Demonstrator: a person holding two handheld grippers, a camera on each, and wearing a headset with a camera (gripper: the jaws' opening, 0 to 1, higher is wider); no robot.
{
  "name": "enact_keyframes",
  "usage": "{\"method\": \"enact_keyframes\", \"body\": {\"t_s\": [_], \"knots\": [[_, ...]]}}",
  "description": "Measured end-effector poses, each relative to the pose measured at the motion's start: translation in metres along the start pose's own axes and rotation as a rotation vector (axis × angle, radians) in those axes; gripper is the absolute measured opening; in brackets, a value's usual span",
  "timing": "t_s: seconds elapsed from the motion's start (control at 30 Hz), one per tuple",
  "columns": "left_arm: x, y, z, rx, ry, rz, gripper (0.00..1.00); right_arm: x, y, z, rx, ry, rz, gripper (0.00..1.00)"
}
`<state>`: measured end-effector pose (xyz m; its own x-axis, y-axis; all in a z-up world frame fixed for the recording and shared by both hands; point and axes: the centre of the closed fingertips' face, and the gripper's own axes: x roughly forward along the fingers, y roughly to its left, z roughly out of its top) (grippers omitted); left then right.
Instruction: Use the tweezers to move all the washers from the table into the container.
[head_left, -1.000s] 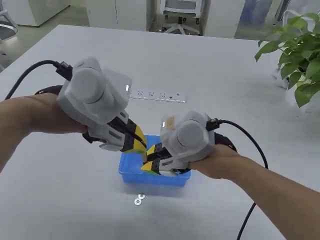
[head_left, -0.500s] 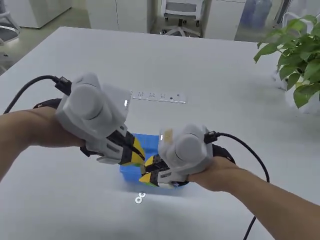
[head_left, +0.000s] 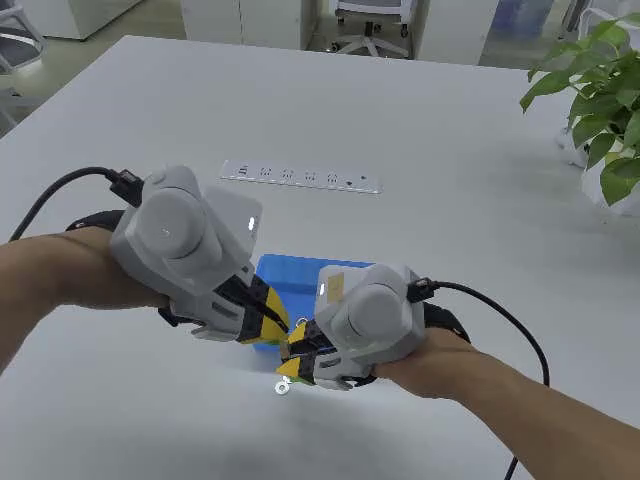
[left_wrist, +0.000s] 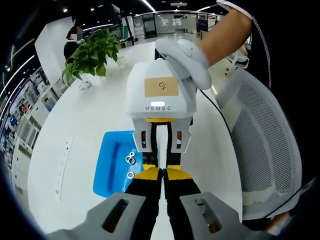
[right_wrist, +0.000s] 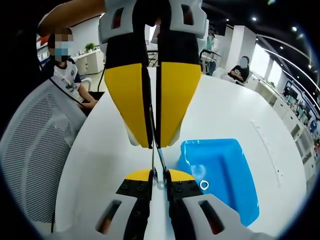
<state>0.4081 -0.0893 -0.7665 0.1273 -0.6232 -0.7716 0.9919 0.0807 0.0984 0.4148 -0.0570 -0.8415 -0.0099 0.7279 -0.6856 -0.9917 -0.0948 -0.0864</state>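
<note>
Where the washers lie: at least one washer (head_left: 283, 387) is on the bare counter (head_left: 420, 150), just under the right tool's tips; three more rest inside the container, two of them touching and one a little apart (left_wrist: 130, 175).
Tweezers: the thin metal tweezers (right_wrist: 152, 145) run from between the right tool's jaws up into the gap of the left tool's jaws.
Right tool: the right tool (right_wrist: 159, 177) has its jaws drawn nearly together on the tweezers' near end, low over the counter beside the container.
Left tool: the left tool (left_wrist: 163, 174) faces it tip to tip, yellow jaws pinched close around the tweezers' far end; I cannot tell which of the two bears the weight.
Container: the blue container (head_left: 300, 272) sits on the counter, partly hidden behind both tools.
Farther out: a white power strip (head_left: 300, 178) lies beyond the container, and a green plant (head_left: 600, 100) stands at the counter's far right corner.
</note>
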Motion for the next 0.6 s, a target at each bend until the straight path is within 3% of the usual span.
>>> {"method": "enact_keyframes", "body": {"t_s": [0.6], "knots": [[0.007, -0.007, -0.013, -0.026, 0.005, -0.024, 0.05, 0.012, 0.011, -0.007, 0.027, -0.006, 0.027, 0.13]]}}
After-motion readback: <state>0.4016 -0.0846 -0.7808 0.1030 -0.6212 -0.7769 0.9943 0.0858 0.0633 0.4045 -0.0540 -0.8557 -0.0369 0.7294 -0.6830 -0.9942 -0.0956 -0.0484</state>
